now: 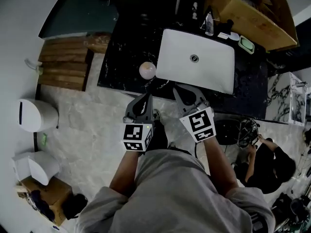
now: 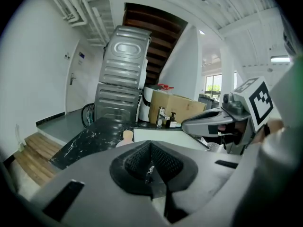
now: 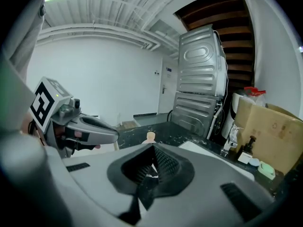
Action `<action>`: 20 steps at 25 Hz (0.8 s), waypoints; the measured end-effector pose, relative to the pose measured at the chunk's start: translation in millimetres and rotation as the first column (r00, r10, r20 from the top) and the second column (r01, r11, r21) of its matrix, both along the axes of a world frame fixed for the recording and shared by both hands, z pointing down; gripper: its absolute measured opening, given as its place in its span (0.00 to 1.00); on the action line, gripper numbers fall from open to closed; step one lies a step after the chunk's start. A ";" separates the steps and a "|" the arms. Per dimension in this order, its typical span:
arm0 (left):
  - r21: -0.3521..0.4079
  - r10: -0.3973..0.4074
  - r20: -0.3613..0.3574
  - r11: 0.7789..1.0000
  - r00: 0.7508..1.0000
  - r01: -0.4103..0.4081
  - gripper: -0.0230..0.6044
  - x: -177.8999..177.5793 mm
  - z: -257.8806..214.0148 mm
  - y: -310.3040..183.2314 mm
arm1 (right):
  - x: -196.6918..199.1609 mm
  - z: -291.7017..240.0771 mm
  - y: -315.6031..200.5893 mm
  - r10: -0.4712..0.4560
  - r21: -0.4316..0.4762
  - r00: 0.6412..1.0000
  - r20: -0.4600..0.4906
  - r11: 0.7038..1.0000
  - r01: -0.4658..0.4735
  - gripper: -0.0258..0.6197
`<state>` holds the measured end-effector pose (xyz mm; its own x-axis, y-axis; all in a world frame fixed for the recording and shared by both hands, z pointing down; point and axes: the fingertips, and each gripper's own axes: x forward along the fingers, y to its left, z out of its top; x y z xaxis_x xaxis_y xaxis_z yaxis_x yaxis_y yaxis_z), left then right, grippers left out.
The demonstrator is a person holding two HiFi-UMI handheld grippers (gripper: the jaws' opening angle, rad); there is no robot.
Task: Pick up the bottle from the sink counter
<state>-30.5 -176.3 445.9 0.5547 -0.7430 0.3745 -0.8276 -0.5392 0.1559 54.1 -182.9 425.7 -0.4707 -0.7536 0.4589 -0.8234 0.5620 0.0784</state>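
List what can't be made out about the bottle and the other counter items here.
- Bottle: head view shows only its top; in the gripper views, the left hand-held gripper and right hand-held gripper hide all below its cap.
- Small items past the sink: too small and dark to identify, every view.

I'm seeing the bottle (image 1: 147,70) sitting on the desk (image 1: 121,57) just left of the sink (image 1: 214,72), with the faucet (image 1: 209,24) and cardboard box (image 1: 257,18) standing behind the sink.

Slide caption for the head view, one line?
Left gripper and right gripper, both shut and empty, near the counter edge, short of the bottle beside the sink.
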 end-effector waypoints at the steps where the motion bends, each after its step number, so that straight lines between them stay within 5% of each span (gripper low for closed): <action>1: -0.010 -0.010 -0.005 1.000 1.000 0.010 0.06 -5.0 3.7 -6.5 | -6.1 2.9 -8.2 -0.013 -0.009 1.000 -0.008 1.000 0.013 0.05; 14: -0.073 -0.057 0.000 0.996 0.998 0.057 0.06 -53.3 40.8 -77.1 | -53.0 43.9 -79.0 -0.126 -0.129 0.985 -0.118 0.985 0.111 0.06; 20: -0.066 -0.049 0.010 0.997 0.999 0.050 0.06 -70.1 49.1 -104.3 | -67.2 61.5 -88.8 -0.192 -0.217 0.971 -0.141 0.963 0.159 0.27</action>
